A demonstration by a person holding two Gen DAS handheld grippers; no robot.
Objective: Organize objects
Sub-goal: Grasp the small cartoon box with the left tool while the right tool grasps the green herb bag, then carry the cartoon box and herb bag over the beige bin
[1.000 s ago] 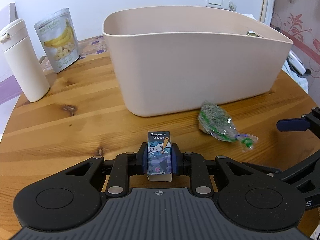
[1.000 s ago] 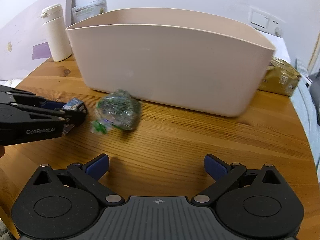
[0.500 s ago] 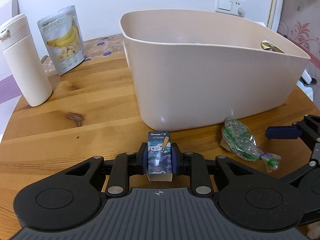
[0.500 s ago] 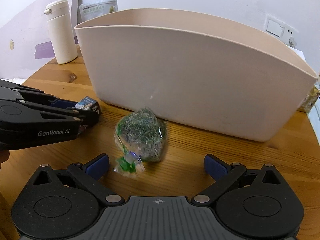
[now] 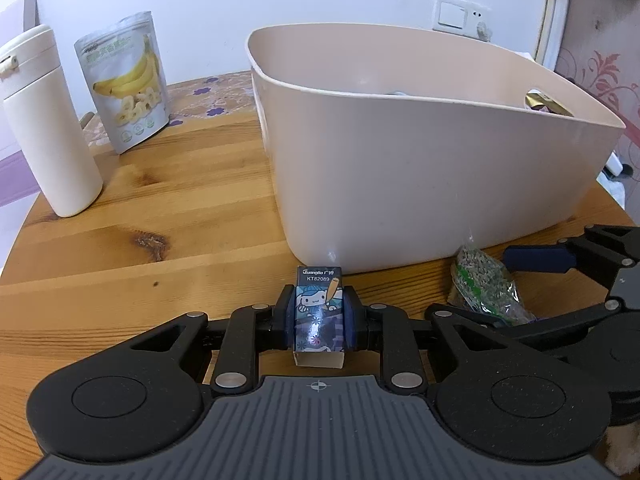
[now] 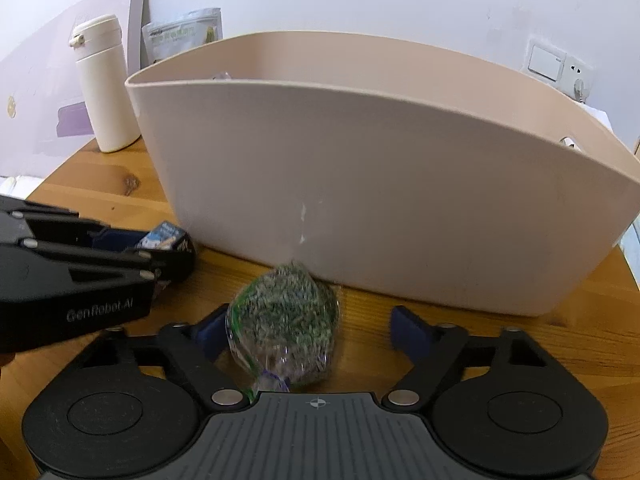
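My left gripper (image 5: 319,322) is shut on a small cartoon-printed box (image 5: 319,312) and holds it just in front of the beige plastic bin (image 5: 420,176). The box also shows at the left of the right wrist view (image 6: 162,238). A clear bag of green-grey bits (image 6: 282,324) lies on the wooden table (image 5: 160,264) against the bin's (image 6: 380,200) front wall. My right gripper (image 6: 310,330) is open, its fingers on either side of the bag; the left pad is close to the bag or touching it. The bag also shows in the left wrist view (image 5: 486,290).
A white bottle (image 5: 48,120) and a banana-chip pouch (image 5: 124,80) stand at the table's back left. The bin holds some items, including a gold packet (image 5: 546,104). The table's right edge (image 6: 624,280) runs just past the bin.
Both grippers have moved forward toward the bin. The right gripper has come up around the bag, which now lies between its open fingers. The left gripper still holds the box.
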